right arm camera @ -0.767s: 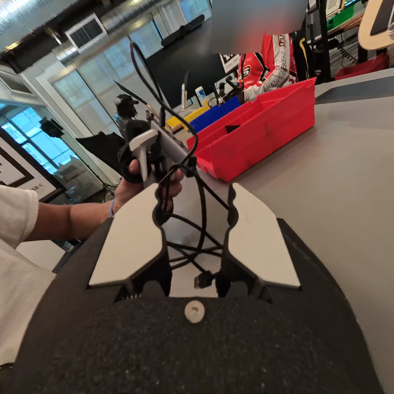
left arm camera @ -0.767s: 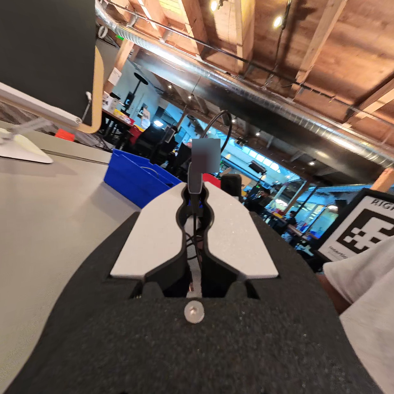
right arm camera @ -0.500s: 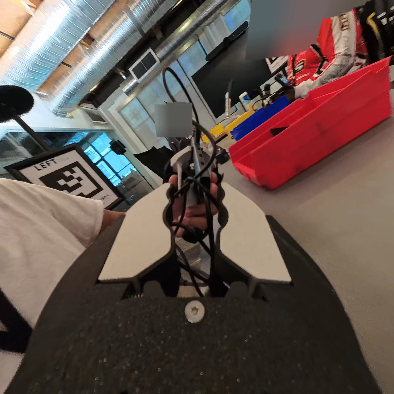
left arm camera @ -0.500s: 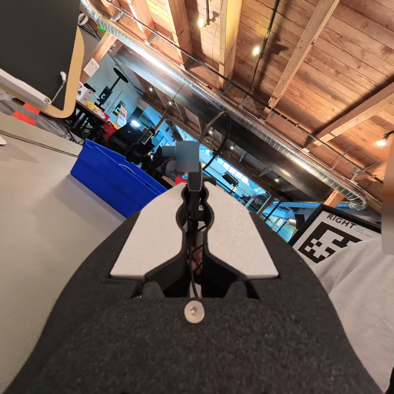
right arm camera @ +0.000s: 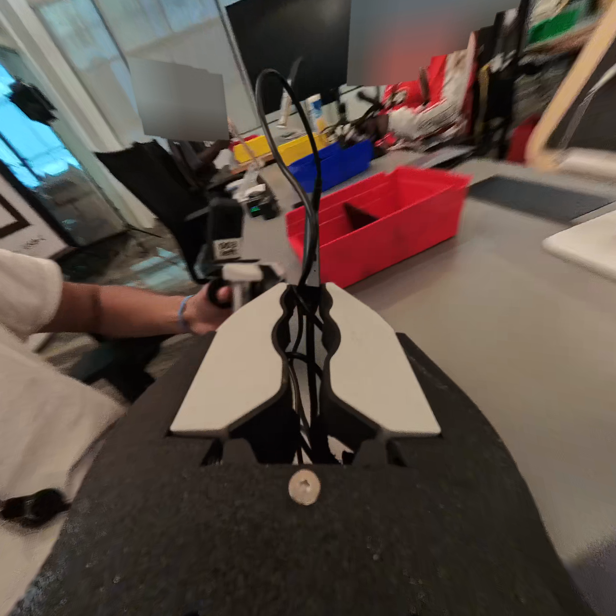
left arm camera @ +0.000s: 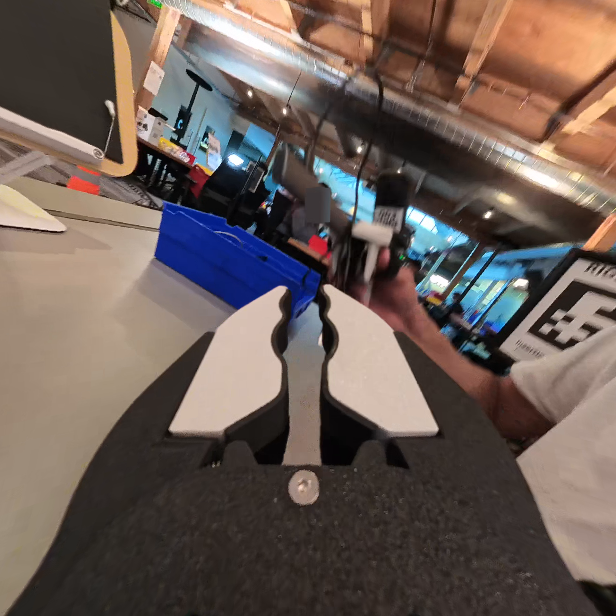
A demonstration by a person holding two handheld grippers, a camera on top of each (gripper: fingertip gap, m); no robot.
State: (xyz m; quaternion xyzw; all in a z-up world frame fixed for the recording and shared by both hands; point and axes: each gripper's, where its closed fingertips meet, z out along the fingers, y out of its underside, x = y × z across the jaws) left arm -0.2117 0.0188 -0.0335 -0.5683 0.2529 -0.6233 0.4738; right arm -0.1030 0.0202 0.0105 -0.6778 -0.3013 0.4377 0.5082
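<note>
My right gripper (right arm camera: pixel 306 289) is shut on a bundled black cable (right arm camera: pixel 289 156). The cable's strands run down between the fingers and one loop arches up above the tips. My left gripper (left arm camera: pixel 305 293) has its jaws a narrow gap apart with nothing between them, only the grey table (left arm camera: pixel 83 333) showing through. It points at the corner of a blue bin (left arm camera: pixel 216 253). In the left wrist view the right gripper (left arm camera: pixel 375 246) is blurred in a hand to the right with the cable (left arm camera: pixel 365 140) rising from it. In the right wrist view the left gripper (right arm camera: pixel 235 266) sits to the left.
A red bin (right arm camera: pixel 383 233) with a dark divider stands on the table ahead of the right gripper. Blue (right arm camera: pixel 333 160) and yellow (right arm camera: pixel 283 146) bins stand farther back. A white flat object (right arm camera: pixel 583 246) lies at the right edge. A white base (left arm camera: pixel 23 213) lies far left. The grippers' ends are close to 12 cm from one another.
The cable has passed from my left gripper to my right one. The left jaws let go and now stand empty; the right jaws closed on the cable and lifted away.
</note>
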